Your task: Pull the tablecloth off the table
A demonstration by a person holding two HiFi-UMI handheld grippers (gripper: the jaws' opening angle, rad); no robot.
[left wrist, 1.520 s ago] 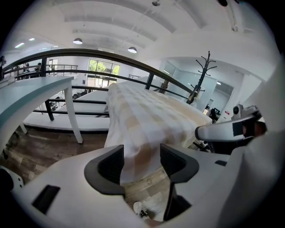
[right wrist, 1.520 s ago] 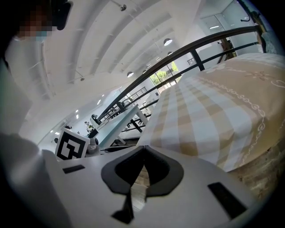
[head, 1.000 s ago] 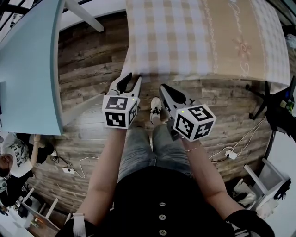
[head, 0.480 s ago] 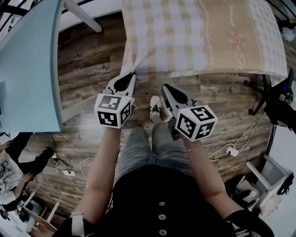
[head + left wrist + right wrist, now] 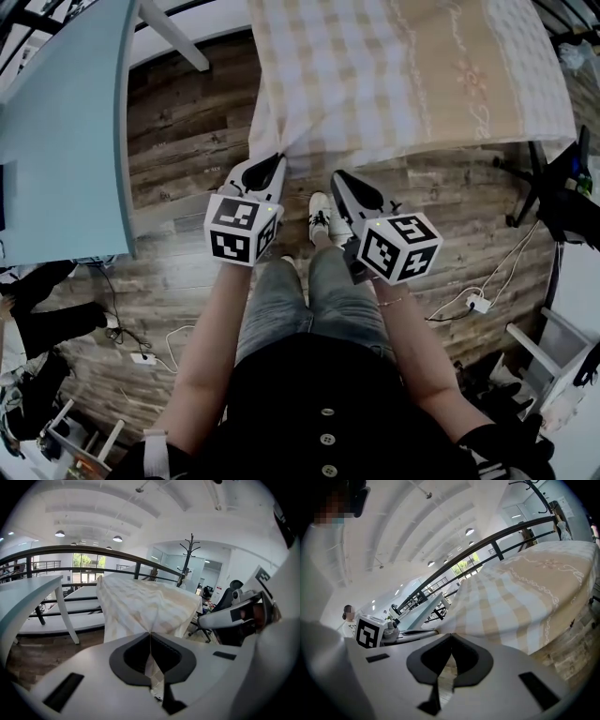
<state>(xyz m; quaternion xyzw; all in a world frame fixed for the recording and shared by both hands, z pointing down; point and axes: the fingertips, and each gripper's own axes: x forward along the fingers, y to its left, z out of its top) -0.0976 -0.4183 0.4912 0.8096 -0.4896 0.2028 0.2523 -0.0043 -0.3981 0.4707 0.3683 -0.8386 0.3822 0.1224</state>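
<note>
The beige and white checked tablecloth (image 5: 403, 66) covers the table at the top of the head view and hangs over its near edge. My left gripper (image 5: 274, 161) is shut on that near hem, and the cloth puckers into folds towards the closed jaws. In the left gripper view the tablecloth (image 5: 140, 606) runs straight into my left gripper (image 5: 150, 633), with a strip hanging behind the tips. My right gripper (image 5: 336, 176) is shut beside it. In the right gripper view the tablecloth (image 5: 520, 597) meets my right gripper (image 5: 451, 634) at its tips.
A light blue table (image 5: 66, 122) stands at the left, with wooden floor between it and the covered table. A dark office chair (image 5: 562, 206) and a white cable with a plug strip (image 5: 478, 302) are at the right. A seated person (image 5: 37, 328) is at the lower left.
My left jaws, open astride the hem a second ago, have shut on it. Both grippers have lifted a little, and the cloth's near edge now bunches towards the left tips.
</note>
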